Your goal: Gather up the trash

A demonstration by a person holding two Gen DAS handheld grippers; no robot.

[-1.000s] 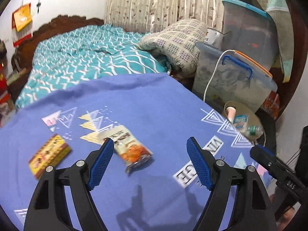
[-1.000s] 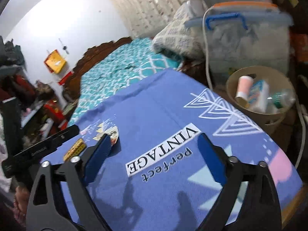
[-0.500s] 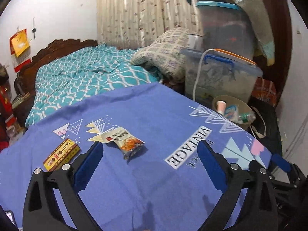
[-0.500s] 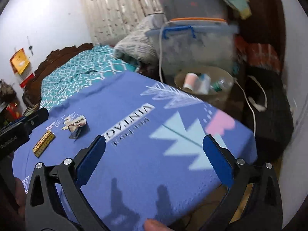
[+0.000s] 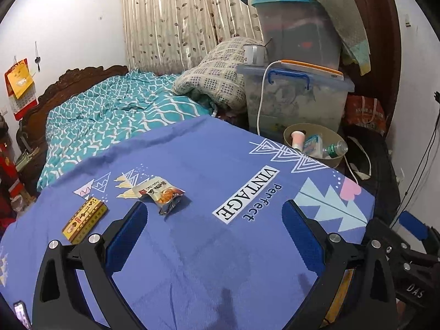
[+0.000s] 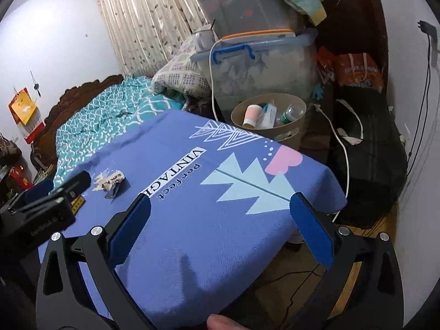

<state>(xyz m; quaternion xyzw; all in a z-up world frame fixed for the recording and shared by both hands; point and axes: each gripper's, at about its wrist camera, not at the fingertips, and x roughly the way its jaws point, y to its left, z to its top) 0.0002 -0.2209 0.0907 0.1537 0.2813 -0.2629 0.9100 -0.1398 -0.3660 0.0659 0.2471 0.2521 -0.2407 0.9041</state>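
Note:
A crumpled snack wrapper (image 5: 162, 194) lies on the blue tablecloth (image 5: 209, 250), with a flat yellow packet (image 5: 84, 218) to its left. My left gripper (image 5: 214, 231) is open and empty, held above the cloth nearer than the wrapper. My right gripper (image 6: 220, 225) is open and empty over the table's near right corner. In the right wrist view the wrapper (image 6: 112, 183) lies far left, and the yellow packet (image 6: 77, 203) is partly hidden behind the left gripper's body. A tan waste bin (image 6: 271, 122) beyond the table holds a cup, a carton and a bottle; it also shows in the left wrist view (image 5: 313, 144).
A bed with a teal quilt (image 5: 110, 110) lies behind the table. Stacked clear storage boxes (image 5: 297, 99) with a white cable stand behind the bin. A black bag (image 6: 368, 148) and an orange bag (image 6: 354, 70) sit on the floor at right.
Both grippers have pulled back and up from the table, so more of the cloth and the bin show. The wrapper and packet have not moved.

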